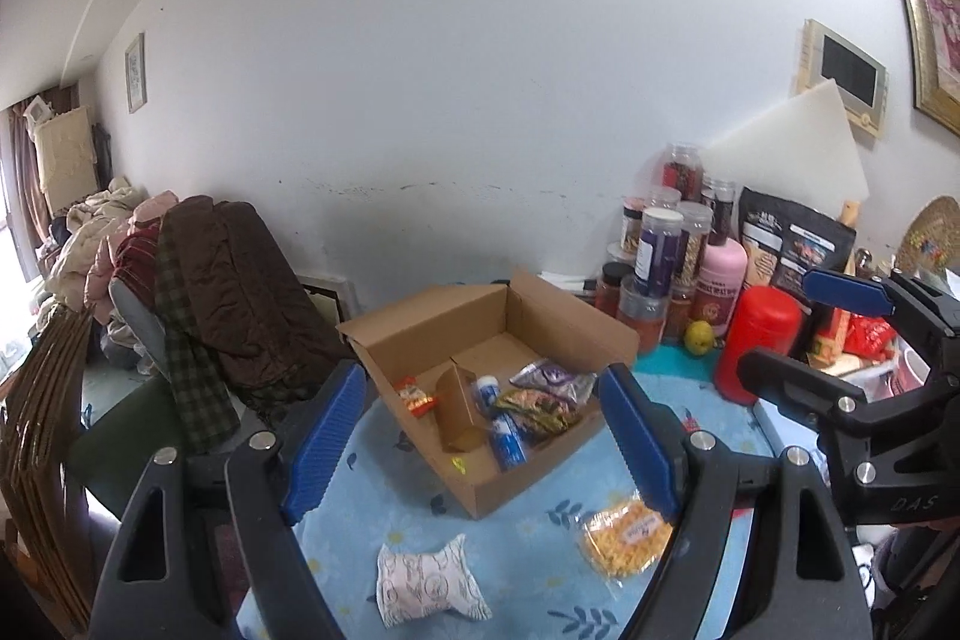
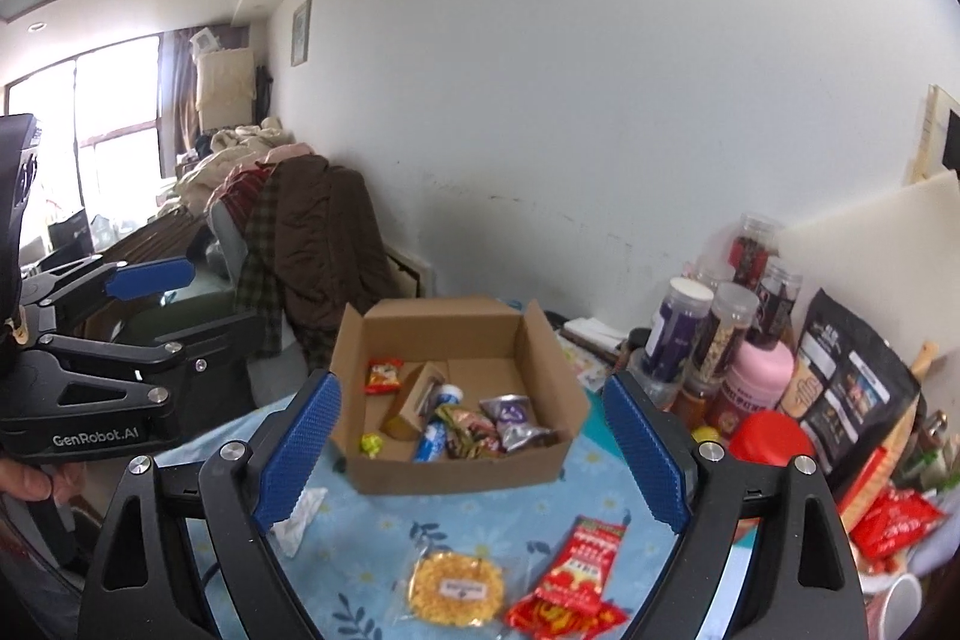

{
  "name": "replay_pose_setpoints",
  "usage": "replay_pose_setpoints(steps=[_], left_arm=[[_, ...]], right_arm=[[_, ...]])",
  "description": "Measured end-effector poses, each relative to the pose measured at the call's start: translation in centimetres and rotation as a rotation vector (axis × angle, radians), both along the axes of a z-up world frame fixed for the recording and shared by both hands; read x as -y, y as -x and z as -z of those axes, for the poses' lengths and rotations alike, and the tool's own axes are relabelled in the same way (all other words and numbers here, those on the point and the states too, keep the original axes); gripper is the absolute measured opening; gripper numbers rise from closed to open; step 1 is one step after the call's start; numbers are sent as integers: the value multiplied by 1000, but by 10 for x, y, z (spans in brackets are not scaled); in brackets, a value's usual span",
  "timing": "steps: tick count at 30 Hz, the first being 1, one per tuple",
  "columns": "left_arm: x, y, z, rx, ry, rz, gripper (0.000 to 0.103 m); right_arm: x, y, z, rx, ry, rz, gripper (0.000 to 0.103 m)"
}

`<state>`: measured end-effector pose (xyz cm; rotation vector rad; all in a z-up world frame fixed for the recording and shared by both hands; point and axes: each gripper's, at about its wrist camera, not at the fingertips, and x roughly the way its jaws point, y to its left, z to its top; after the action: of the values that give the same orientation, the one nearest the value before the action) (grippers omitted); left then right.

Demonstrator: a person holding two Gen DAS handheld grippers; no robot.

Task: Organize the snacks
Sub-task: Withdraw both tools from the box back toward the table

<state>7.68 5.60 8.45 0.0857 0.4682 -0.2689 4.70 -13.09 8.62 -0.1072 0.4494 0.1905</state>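
An open cardboard box (image 1: 558, 316) (image 2: 456, 469) sits on the blue flowered tablecloth. It holds a red-orange packet (image 1: 415, 397), blue tubes (image 1: 507, 439), a silver-purple packet (image 2: 510, 415) and a green-brown packet (image 1: 534, 409). In front of it lie a white patterned packet (image 1: 426, 583), a round yellow cracker pack (image 1: 624, 535) (image 2: 456, 589) and a red packet (image 2: 576, 568). My left gripper (image 1: 483, 436) hovers open before the box, its pads bare. My right gripper (image 2: 471, 454) is open too, above the loose packets, with nothing between its pads.
Jars (image 1: 660, 244), a pink bottle (image 1: 723, 280), a red canister (image 1: 759, 340) and black bags (image 2: 852, 388) crowd the table's right side. Red packets (image 2: 894, 520) lie at the far right. A chair draped with clothes (image 1: 228, 292) stands to the left.
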Motion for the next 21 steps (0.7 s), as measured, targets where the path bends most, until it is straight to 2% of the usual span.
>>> replay_pose_setpoints(steps=[7, 21], left_arm=[[-5, 17, 21, -36, -7, -7, 81], [-14, 23, 80, -178, 31, 7, 81]], right_arm=[[-4, 18, 27, -39, -22, -13, 90], [-22, 28, 87, -160, -78, -44, 90]])
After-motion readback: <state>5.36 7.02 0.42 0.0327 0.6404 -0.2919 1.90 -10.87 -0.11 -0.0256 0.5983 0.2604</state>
